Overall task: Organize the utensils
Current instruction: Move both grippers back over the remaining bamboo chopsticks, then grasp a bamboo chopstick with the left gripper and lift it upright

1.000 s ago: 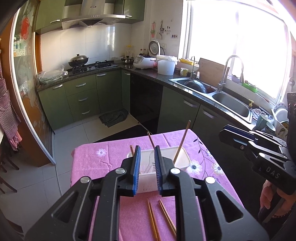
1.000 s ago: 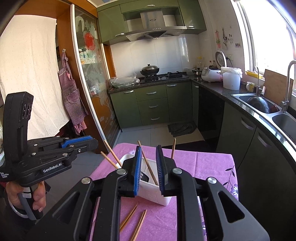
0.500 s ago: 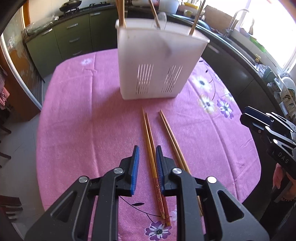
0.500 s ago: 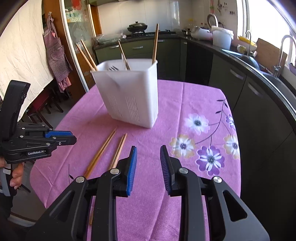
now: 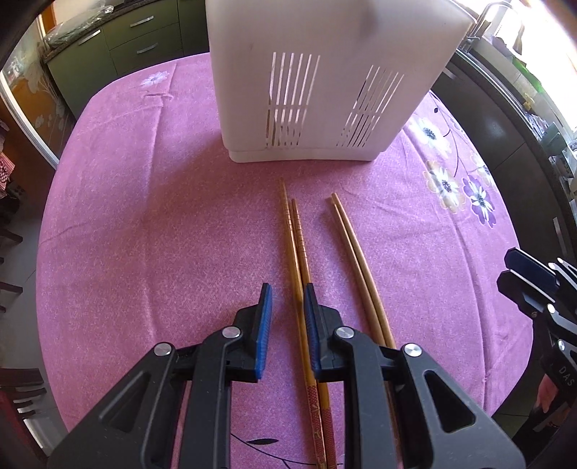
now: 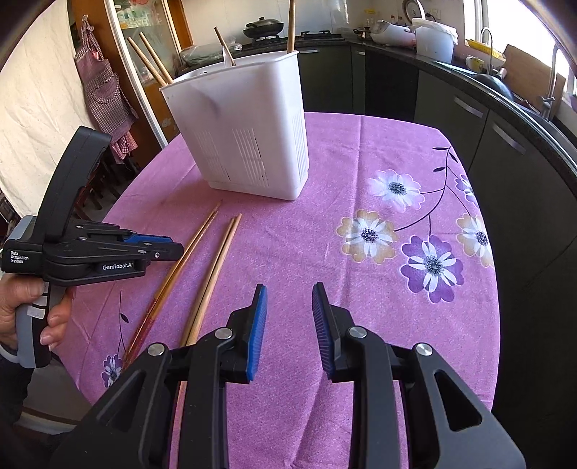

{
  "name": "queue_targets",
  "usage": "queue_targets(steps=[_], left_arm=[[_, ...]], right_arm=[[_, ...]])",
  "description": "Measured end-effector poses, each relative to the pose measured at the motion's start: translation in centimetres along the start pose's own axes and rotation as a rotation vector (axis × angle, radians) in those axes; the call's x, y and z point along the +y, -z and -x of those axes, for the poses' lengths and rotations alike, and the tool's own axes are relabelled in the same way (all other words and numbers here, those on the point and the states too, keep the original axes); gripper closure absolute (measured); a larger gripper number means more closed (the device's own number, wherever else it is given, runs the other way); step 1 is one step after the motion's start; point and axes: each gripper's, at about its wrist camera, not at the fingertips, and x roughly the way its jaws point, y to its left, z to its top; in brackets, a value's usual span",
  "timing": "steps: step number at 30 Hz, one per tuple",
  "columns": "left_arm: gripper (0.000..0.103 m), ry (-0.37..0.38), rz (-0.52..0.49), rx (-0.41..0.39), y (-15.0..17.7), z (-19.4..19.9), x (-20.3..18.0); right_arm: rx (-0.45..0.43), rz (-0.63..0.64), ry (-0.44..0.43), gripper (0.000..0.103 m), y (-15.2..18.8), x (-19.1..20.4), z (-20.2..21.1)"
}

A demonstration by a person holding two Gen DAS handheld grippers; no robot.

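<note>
A white slotted utensil holder [image 5: 324,79] stands on the pink tablecloth [image 5: 144,234], with several chopsticks upright in it [image 6: 292,25]. Two pairs of chopsticks lie in front of it. My left gripper [image 5: 286,292] is open, low over the table, its jaws straddling the darker patterned pair [image 5: 297,252]. The plain pair [image 5: 355,252] lies just to the right. My right gripper [image 6: 288,292] is open and empty above the cloth, to the right of the plain pair [image 6: 216,267]. The left gripper also shows in the right wrist view [image 6: 169,247].
The round table's edge drops off on all sides. Green kitchen cabinets [image 5: 144,39] stand behind, a dark counter with a sink [image 6: 505,86] to the right, a glass-door cupboard and hanging apron [image 6: 104,90] to the left.
Both grippers have come down from above the holder towards the table. The left one moved forward over the patterned pair. The right jaws have opened wider.
</note>
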Motion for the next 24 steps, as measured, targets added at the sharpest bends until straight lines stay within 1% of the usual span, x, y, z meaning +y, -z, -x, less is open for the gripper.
queue_targets(steps=[4,7,11,12,14,15,22,24], left_arm=[[0.086,-0.004,-0.006,0.015,-0.2,-0.6,-0.1],[0.086,-0.009,-0.020,0.017,-0.4,-0.8,-0.5],[0.086,-0.014,-0.029,0.018,-0.8,-1.1,-1.1],[0.087,-0.016,-0.028,0.016,-0.9,-1.1,-1.0],[0.094,-0.025,-0.027,0.014,-0.9,-1.2,-0.9],[0.095,-0.028,-0.029,0.013,-1.0,-1.2,-0.9],[0.096,-0.019,-0.029,0.007,-0.9,-1.1,-0.4],[0.096,-0.017,-0.025,0.002,-0.7,-0.8,-0.1]], right_arm=[[0.007,-0.005,-0.010,0.077,0.0,-0.1,-0.3],[0.009,-0.008,-0.014,0.073,0.0,-0.1,-0.5],[0.017,-0.002,-0.018,0.073,0.1,0.2,-0.7],[0.018,0.000,-0.018,0.073,0.1,0.3,-0.7],[0.019,0.001,-0.018,0.073,0.1,0.4,-0.7],[0.019,0.001,-0.019,0.073,0.1,0.4,-0.7],[0.025,-0.001,-0.019,0.073,0.1,0.4,-0.8],[0.022,-0.001,-0.016,0.069,0.1,0.4,-0.7]])
